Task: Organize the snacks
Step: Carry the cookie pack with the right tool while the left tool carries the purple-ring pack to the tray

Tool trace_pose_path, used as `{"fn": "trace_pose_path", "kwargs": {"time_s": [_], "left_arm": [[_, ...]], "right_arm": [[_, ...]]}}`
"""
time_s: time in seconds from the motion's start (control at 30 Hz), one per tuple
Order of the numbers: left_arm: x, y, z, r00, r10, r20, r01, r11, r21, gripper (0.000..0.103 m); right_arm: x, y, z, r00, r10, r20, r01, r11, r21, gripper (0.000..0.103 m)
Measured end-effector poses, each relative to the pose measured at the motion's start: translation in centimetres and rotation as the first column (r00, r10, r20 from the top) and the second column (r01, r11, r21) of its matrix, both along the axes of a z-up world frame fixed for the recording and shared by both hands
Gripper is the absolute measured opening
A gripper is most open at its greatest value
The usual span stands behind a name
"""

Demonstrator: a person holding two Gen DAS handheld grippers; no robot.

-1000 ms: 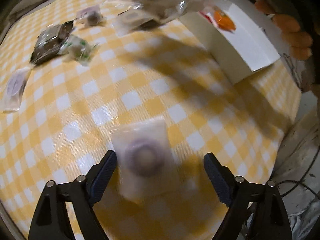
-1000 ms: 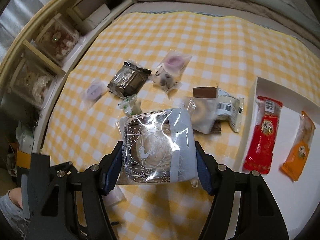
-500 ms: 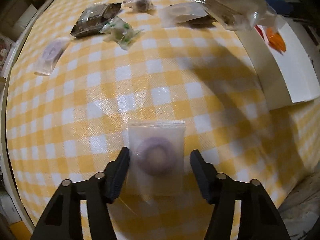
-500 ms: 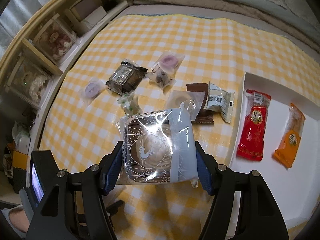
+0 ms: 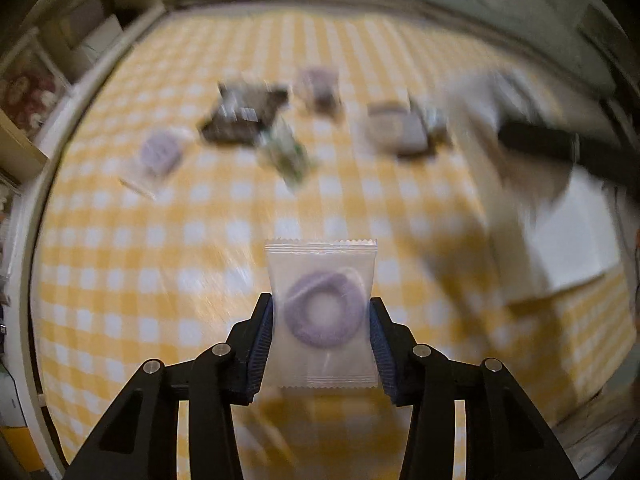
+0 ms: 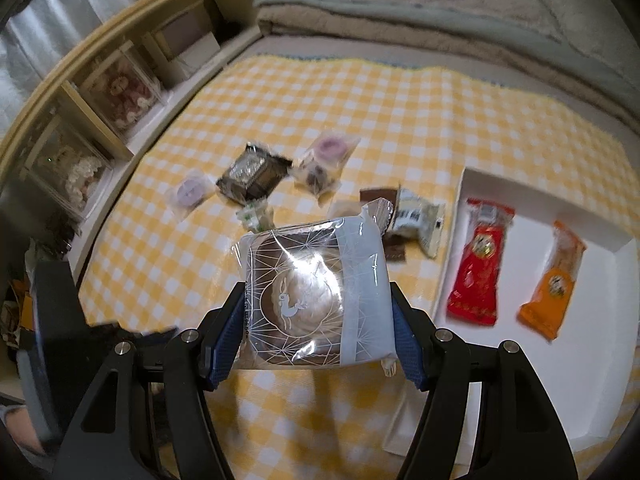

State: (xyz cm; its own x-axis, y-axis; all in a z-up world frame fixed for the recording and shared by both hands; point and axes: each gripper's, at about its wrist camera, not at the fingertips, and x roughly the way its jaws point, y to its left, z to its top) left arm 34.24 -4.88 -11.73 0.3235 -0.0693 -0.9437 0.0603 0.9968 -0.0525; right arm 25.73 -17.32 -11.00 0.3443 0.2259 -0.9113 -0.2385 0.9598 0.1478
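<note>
My left gripper is shut on a clear packet with a purple ring snack and holds it above the yellow checked tablecloth. My right gripper is shut on a clear-wrapped mooncake with a rabbit print, held above the cloth to the left of the white tray. The tray holds a red packet and an orange packet.
Several loose snacks lie on the cloth: a dark foil pack, a purple ring packet, a pink-topped packet, a green-white candy, a white barcode pack. Shelves stand left; bedding lies behind.
My left gripper closed on the purple ring packet and lifted it off the cloth; its view swung up. My right gripper kept the mooncake and moved slightly towards the tray.
</note>
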Motion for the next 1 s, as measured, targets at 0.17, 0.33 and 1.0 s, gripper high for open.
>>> {"fn": "trace_pose_path", "kwargs": {"time_s": [0.17, 0.33, 1.0], "left_arm": [[-0.1, 0.0, 4.7, 0.992, 0.026, 0.127, -0.019, 0.999, -0.049, 0.045], [-1.6, -1.4, 8.6, 0.972, 0.016, 0.233, 0.003, 0.997, -0.081, 0.045], [-0.9, -11.7, 9.3, 0.962, -0.126, 0.241, 0.171, 0.969, -0.179, 0.045]], "right_arm": [[-1.2, -1.5, 2.0, 0.999, -0.016, 0.047, 0.015, 1.0, 0.022, 0.067], [-2.6, -4.0, 4.6, 0.991, -0.05, 0.121, 0.048, 0.999, 0.02, 0.067], [-7.9, -18.7, 7.6, 0.927, -0.32, 0.196, 0.323, 0.946, 0.017, 0.067]]}}
